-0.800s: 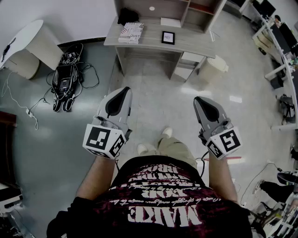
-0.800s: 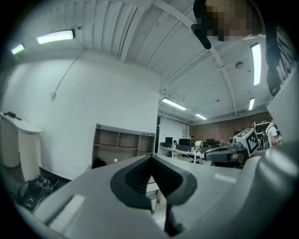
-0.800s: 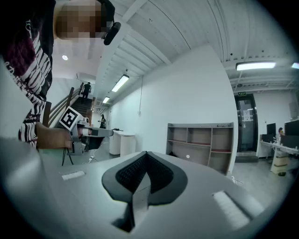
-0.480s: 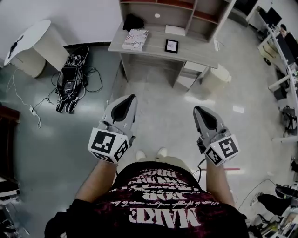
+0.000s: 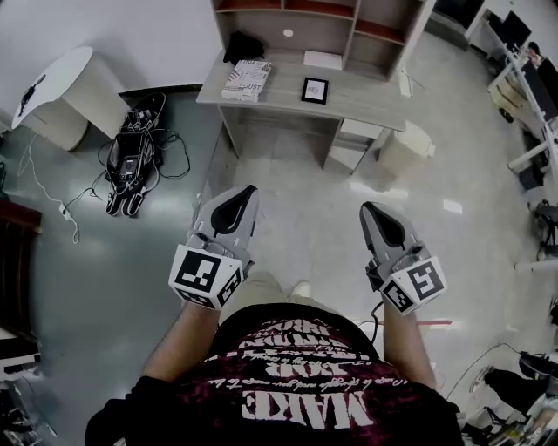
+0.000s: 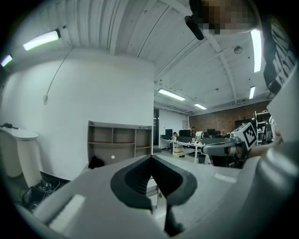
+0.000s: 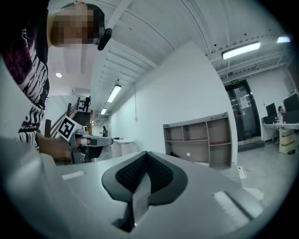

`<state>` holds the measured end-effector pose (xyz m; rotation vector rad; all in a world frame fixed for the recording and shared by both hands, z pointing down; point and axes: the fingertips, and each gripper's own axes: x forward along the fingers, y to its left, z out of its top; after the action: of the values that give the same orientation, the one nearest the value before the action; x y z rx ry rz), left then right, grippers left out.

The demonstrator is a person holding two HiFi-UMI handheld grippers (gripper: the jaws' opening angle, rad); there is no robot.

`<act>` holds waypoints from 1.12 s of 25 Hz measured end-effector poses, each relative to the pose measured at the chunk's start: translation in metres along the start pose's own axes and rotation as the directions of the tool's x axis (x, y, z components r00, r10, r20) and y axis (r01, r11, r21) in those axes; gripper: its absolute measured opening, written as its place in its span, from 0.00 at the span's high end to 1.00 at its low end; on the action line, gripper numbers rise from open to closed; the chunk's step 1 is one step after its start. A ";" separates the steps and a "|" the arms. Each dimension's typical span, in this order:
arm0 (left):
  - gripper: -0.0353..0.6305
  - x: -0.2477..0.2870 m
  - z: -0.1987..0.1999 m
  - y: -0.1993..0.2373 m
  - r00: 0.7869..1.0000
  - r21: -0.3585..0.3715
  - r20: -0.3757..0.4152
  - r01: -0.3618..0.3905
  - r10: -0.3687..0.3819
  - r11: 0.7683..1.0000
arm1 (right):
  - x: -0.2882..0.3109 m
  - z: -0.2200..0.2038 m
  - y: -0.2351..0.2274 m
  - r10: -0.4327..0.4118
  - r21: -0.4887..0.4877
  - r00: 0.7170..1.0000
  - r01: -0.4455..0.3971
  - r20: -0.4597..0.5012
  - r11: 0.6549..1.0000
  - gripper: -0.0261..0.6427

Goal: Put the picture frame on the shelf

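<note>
Standing well apart from the desk (image 5: 366, 96) in the head view, the person is holding the left gripper (image 5: 234, 205) and right gripper (image 5: 381, 225) over the floor; the picture frame (image 5: 315, 90) is sitting mid-desk, below the shelf (image 5: 323, 17). In the left gripper view, the jaws are pressing together, empty. In the right gripper view, they are likewise meeting on nothing.
</note>
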<state>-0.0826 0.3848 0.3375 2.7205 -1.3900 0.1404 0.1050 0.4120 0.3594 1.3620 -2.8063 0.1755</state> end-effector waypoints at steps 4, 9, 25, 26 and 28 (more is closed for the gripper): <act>0.95 0.007 -0.004 0.007 1.000 0.007 -0.017 0.003 -0.003 1.000 | 0.002 -0.003 -0.001 0.007 0.002 1.000 -0.007 -0.002 1.000 0.92; 0.95 0.020 0.011 0.021 1.000 0.037 -0.002 0.028 -0.028 0.999 | 0.022 0.001 -0.003 -0.026 0.002 1.000 0.026 0.000 1.000 0.92; 0.95 0.051 0.010 0.067 1.000 0.106 0.012 0.023 -0.024 0.994 | 0.077 0.012 -0.017 -0.101 -0.085 0.995 0.099 -0.023 0.991 0.92; 0.95 0.054 0.009 0.071 1.000 0.111 0.005 0.026 -0.027 0.993 | 0.081 0.013 -0.018 -0.106 -0.086 0.994 0.104 -0.021 0.991 0.92; 0.95 0.057 0.006 0.081 1.000 0.108 -0.012 0.026 -0.025 0.994 | 0.090 0.016 -0.019 -0.111 -0.086 0.994 0.109 -0.019 0.990 0.92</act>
<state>-0.1150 0.2908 0.3406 2.8186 -1.3833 0.2343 0.0645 0.3287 0.3506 1.4807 -2.6773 0.0692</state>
